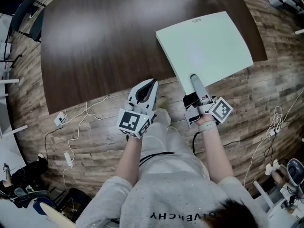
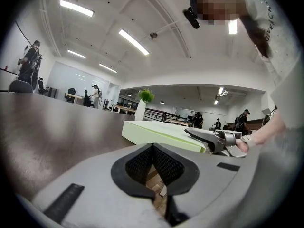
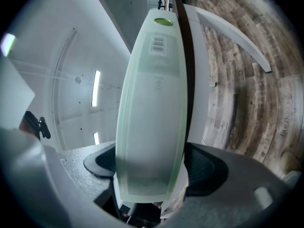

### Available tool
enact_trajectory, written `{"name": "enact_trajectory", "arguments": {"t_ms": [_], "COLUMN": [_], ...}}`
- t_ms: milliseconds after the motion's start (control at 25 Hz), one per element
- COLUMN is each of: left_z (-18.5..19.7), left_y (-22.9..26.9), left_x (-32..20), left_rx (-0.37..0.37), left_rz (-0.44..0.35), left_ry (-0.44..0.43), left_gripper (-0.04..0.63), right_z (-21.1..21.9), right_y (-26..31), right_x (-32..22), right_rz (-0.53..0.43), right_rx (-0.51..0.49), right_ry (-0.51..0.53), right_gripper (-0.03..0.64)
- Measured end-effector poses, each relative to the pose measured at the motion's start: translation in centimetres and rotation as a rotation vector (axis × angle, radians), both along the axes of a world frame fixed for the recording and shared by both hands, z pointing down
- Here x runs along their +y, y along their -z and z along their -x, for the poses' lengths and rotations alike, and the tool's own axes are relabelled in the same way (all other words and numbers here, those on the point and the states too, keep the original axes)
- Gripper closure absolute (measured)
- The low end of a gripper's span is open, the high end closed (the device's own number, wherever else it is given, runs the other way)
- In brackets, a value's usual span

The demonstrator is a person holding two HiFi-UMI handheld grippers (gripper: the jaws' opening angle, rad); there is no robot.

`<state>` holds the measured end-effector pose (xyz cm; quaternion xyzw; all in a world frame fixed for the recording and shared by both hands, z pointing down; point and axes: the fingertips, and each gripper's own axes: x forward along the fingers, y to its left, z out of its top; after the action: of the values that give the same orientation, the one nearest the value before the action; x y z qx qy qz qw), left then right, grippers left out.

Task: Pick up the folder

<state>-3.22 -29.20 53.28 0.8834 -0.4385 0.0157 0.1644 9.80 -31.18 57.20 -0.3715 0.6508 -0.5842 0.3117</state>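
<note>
A thick pale green folder (image 1: pixel 204 46) lies on the right end of the dark brown table (image 1: pixel 95 42), its near corner jutting out over the table's edge. My right gripper (image 1: pixel 195 80) is rolled onto its side at that near edge. Its jaws stand wide, one finger lying over the folder's top, and the folder (image 3: pixel 152 103) runs between the pads (image 3: pixel 204 167). My left gripper (image 1: pixel 153 81) hangs at the table's front edge, left of the folder, shut and holding nothing. From the left gripper view the folder (image 2: pixel 156 132) and the right gripper (image 2: pixel 202 133) show ahead to the right.
White cables and a power strip (image 1: pixel 71 137) trail over the wooden floor below the table. Chairs (image 1: pixel 26 18) stand at the far left. More cables (image 1: pixel 274 122) lie on the right. A plant in a white vase (image 2: pixel 142 109) stands beyond the folder.
</note>
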Motion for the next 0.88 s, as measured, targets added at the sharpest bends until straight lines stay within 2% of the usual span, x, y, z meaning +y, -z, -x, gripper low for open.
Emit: {"name": "enact_trajectory", "arguments": {"t_ms": [200, 320, 880], "left_z": [-0.2, 0.1, 1.2], "left_y": [-0.3, -0.4, -0.9], "left_x": [-0.3, 0.0, 0.1], "left_rx": [0.006, 0.007, 0.016], "left_rz": [0.009, 0.012, 0.026], "left_ry": [0.003, 0.009, 0.027], "left_gripper": [0.597, 0.597, 0.597], "right_z": [-0.2, -0.2, -0.1], "right_y": [-0.5, -0.4, -0.8], "right_x": [-0.6, -0.4, -0.7], "right_rz": [0.023, 0.022, 0.024], "right_rx": [-0.032, -0.038, -0.056], "right_ry": [-0.003, -0.001, -0.014], "right_gripper": [0.22, 0.298, 0.334]}}
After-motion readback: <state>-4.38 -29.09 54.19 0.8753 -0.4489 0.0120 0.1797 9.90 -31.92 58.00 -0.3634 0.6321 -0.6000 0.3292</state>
